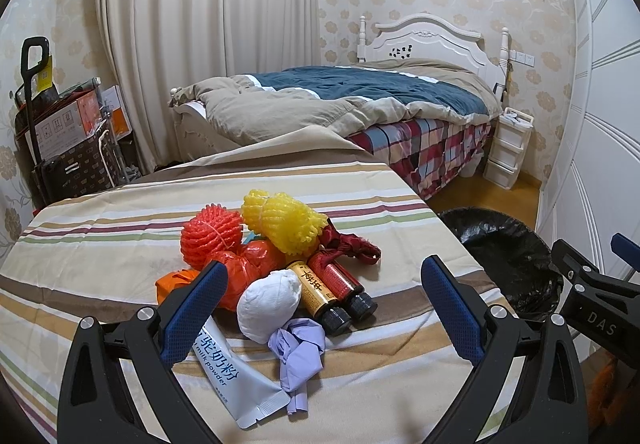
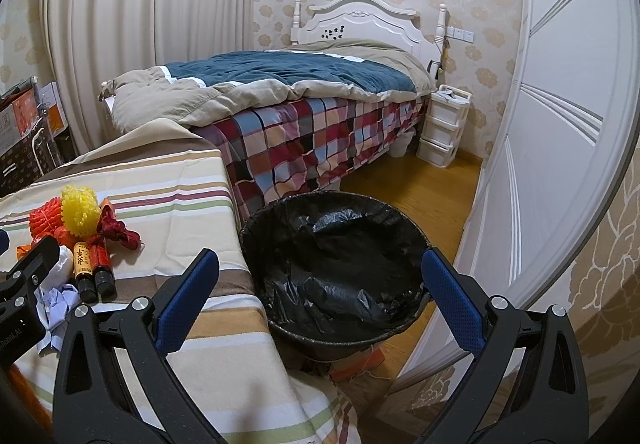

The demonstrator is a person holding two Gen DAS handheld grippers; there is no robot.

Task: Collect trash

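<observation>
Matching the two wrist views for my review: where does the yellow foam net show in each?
Left wrist: the yellow foam net is at centre, atop the trash pile, beside the orange foam net.
Right wrist: far left edge, mid-height, on the striped table.
Shared landmark: the black-lined trash bin.

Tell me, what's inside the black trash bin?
Only a crumpled black liner shows inside the trash bin; no trash is visible. Its deepest folds are dark, so something small there could be hidden.

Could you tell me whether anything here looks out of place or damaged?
Only the trash pile heaped on the striped table; its milk powder sachet is torn open. The bin holds just its liner.
</observation>
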